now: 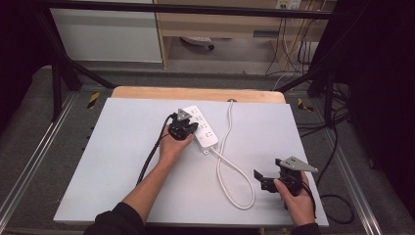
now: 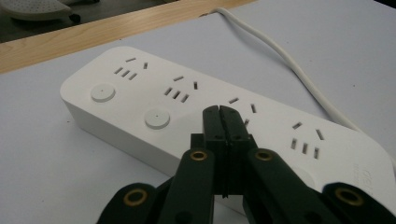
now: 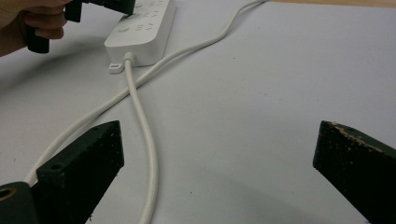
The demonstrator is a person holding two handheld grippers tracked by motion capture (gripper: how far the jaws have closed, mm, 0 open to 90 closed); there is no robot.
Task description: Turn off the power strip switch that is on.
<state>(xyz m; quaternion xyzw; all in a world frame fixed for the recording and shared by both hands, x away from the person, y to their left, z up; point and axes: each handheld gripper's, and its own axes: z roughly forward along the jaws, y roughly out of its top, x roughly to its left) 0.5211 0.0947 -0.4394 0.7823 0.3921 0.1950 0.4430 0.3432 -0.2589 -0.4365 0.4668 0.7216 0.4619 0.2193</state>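
So there's a white power strip (image 1: 201, 126) lying flat on the pale grey surface (image 1: 122, 166), toward the far middle, with all of its sockets bare, no plugs in any of them. The left claw (image 2: 219, 112) is squeezed fully closed with nothing between its jaws, tips right over the top face of the strip near the third socket group; can't tell if they actually touch it. The strip's white cord (image 1: 230, 166) loops toward the near edge, crosses over itself, then runs off the far side. The right claw (image 1: 266, 177) is wide open, holding nothing, near the front right corner, well apart from the strip.
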